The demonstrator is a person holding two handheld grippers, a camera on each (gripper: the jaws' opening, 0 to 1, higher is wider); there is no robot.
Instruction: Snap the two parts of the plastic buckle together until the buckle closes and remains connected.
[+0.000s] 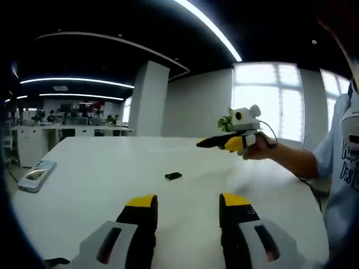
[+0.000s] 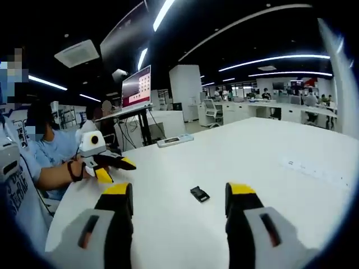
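The buckle (image 1: pixel 173 176) lay on the table (image 1: pixel 112 168), ahead of my left gripper (image 1: pixel 187 203) and apart from it. From the buckle, my right gripper (image 1: pixel 216 142) hung further back and to the right, above the table. A phone (image 1: pixel 37 176) lay well left of the buckle, near the table edge.

Open office: white table (image 1: pixel 101 168), white pillar (image 1: pixel 148 98), bright windows (image 1: pixel 269 98), ceiling light strips (image 2: pixel 280 59), perhaps distant desks.
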